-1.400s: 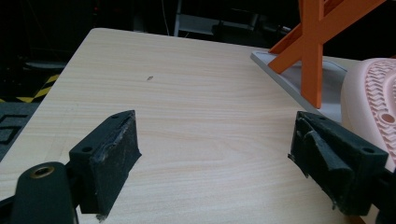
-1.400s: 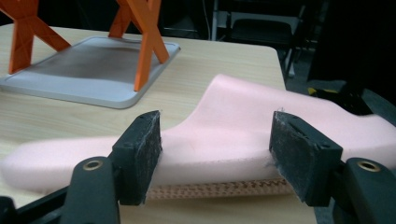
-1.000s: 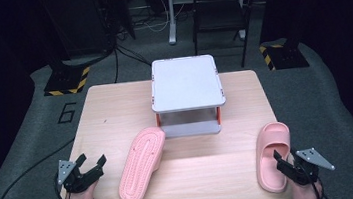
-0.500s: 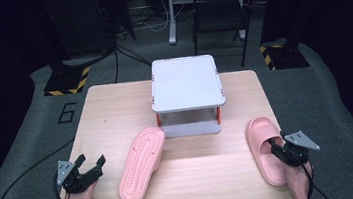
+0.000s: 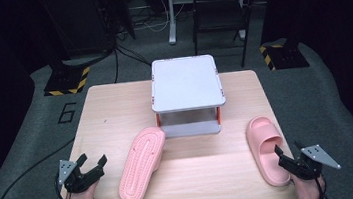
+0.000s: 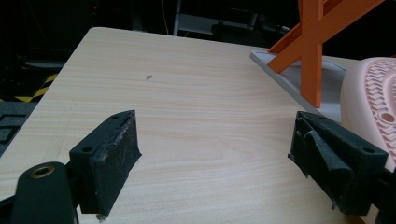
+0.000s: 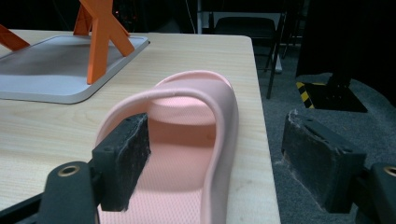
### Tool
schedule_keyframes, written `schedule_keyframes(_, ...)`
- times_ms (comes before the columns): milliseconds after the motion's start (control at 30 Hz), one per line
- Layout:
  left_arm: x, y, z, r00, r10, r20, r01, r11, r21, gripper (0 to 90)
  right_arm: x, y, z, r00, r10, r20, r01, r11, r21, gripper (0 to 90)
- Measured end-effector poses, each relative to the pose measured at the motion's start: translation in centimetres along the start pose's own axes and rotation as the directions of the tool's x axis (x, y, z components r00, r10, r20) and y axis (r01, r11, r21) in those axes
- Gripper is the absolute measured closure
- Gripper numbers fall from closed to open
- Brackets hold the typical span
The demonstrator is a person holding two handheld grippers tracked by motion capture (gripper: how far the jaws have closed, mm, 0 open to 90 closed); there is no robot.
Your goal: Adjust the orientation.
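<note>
A light wooden table (image 5: 115, 111) stands on grey carpet, with a black chair (image 5: 219, 4) and dark equipment behind it and two yellow-and-black striped bases (image 5: 67, 84) on the floor at either far corner. At the table's middle, toward the far edge, sits a small grey stand (image 5: 185, 82): a flat square top on orange legs over a grey base plate.

Two pink slides lie on the table. The left slide (image 5: 142, 163) is sole up, its ribbed tread showing. Its long axis runs diagonally, the far end near the stand's base plate, perhaps touching it, though the high view is too coarse to be sure. The near end points toward the person's left. The right slide (image 5: 266, 147) is upright, strap up, lying near the right edge with its long axis roughly front to back, the far end leaning a little toward the stand.

The left gripper (image 5: 88, 171) hovers at the near left corner, well apart from the left slide. In the left gripper view its jaws are spread wide over bare wood, nothing between them, with the stand's orange leg (image 6: 312, 51) and the tread of the left slide (image 6: 369, 93) at the right.

The right gripper (image 5: 286, 160) is at the near end of the right slide. In the right gripper view its jaws are spread wide: the left pad (image 7: 123, 161) sits inside the slide over the footbed, the right pad (image 7: 317, 156) hangs outside the table edge, and the slide's outer side wall lies between them, ungripped.
</note>
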State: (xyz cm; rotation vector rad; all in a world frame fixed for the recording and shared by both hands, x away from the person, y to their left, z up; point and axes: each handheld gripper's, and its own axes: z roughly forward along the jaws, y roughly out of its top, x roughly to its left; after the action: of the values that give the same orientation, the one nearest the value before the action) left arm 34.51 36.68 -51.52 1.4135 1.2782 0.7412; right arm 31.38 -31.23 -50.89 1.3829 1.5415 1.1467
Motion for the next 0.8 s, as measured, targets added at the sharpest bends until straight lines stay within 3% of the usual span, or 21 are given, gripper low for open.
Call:
schedule_keyframes(200, 0.1, -0.2, 0.2, 1.0000, -0.001, -0.004, 0.001, 1.0000, -0.007, 14.9, 0.2, 0.0, -0.2, 1.0000, -0.001, 0.001, 0.001, 1.000, -0.008, 22.9)
schedule_keyframes(433, 0.2, -0.1, -0.1, 1.0000, -0.003, -0.001, 0.003, 1.0000, -0.009, 14.9, 1.3, 0.6, 0.1, 0.9983, -0.051, -0.028, 0.050, 0.998, -0.031, 24.7)
schedule_keyframes(533, 0.4, 0.0, -0.3, 1.0000, -0.004, -0.003, 0.004, 1.0000, -0.004, 14.9, 1.5, 0.6, 0.3, 0.9975, -0.050, -0.049, 0.048, 0.998, -0.039, 24.8)
schedule_keyframes(800, 0.4, -0.1, -0.5, 0.9999, -0.009, -0.006, 0.008, 0.9999, -0.015, 15.0, 1.2, 0.3, 0.6, 0.9983, -0.036, -0.046, 0.035, 0.999, -0.019, 25.1)
